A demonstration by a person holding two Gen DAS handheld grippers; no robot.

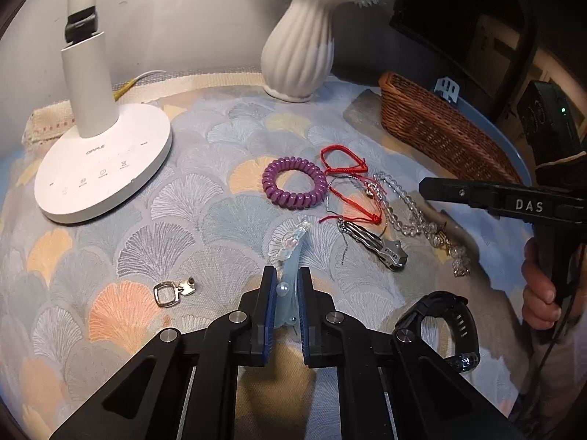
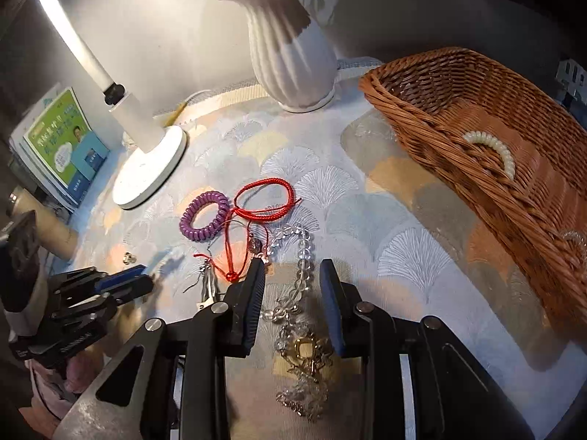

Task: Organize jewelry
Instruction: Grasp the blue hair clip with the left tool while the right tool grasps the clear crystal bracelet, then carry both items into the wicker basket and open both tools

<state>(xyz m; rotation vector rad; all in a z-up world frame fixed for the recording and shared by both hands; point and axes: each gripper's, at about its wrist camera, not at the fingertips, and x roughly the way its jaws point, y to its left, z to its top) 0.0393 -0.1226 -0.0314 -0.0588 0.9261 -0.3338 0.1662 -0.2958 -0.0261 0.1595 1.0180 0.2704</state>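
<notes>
On the patterned cloth, the left gripper [image 1: 287,280] pinches a pale blue hair clip [image 1: 290,256] — lift it straight; the right gripper [image 2: 292,271] straddles the crystal bead bracelet [image 2: 299,256], unclenched — basket [image 2: 458,73] waits nearby.

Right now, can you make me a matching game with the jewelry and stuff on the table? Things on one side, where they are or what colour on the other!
Things:
1. spiral hair tie
2. pale blue hair clip
3. white bead bracelet
4. clear bead bracelet

Clues:
A. lying in the wicker basket
B. purple
C. pinched in the left gripper
D. on the cloth between the right gripper's open fingers

Pairs: 1-B, 2-C, 3-A, 4-D
</notes>
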